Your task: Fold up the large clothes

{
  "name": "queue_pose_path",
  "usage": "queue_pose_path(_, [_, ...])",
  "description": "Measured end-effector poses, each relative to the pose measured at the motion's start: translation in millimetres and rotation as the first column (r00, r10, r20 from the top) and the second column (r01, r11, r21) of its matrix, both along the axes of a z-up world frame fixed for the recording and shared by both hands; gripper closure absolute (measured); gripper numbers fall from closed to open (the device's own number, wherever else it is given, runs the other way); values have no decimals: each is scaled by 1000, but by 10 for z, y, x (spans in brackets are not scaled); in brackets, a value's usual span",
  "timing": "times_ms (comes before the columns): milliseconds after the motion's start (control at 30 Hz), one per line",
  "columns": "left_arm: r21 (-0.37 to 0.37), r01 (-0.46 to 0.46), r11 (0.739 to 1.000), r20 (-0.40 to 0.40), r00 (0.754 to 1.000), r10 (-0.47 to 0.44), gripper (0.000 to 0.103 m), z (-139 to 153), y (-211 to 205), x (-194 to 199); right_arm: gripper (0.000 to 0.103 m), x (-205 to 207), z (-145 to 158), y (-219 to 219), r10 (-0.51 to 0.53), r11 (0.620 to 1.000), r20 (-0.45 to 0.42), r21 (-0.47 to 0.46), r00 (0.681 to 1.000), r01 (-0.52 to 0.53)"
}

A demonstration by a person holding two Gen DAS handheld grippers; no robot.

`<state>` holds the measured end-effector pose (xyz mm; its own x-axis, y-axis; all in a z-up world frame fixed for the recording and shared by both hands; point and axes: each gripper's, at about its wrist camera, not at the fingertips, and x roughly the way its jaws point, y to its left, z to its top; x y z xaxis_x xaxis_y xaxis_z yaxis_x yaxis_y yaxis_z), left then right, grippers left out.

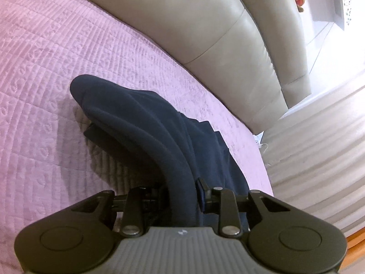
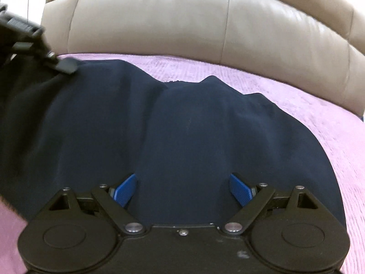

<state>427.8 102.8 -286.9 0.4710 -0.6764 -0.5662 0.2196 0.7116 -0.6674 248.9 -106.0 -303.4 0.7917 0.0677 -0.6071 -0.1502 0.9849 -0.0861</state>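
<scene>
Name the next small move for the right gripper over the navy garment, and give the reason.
Probably close the right gripper on the navy garment: its jaws stand open over the cloth, gripping nothing, while the left gripper already pinches a raised fold above the pink quilt.

Navy garment (image 2: 182,125), plain dark knit, lies crumpled across the pink quilted cover. I see soft folds and a humped far edge near the backrest. One end is gathered into a thick roll, lifted off the cover and sloping down to it.
</scene>
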Motion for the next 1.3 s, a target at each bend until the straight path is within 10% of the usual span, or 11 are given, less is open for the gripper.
queue_pose_path(267, [-53, -12, 999, -3, 1000, 12, 76, 227, -229, -69, 0, -186, -89, -129, -49, 994, 2, 103, 999, 48])
queue_pose_path(967, [204, -137, 969, -75, 985, 155, 75, 286, -2249, -48, 1, -512, -26, -1154, 147, 904, -48, 412, 988, -114])
queue_pose_path(1067, [269, -140, 953, -56, 985, 161, 73, 205, -2538, -53, 1, -535, 84, -1905, 72, 844, -56, 536, 996, -31])
queue_pose_path(1300, [80, -316, 946, -15, 948, 318, 72, -124, -2703, -210, 0, 802, 220, -2983, 201, 515, -62, 856, 978, -51])
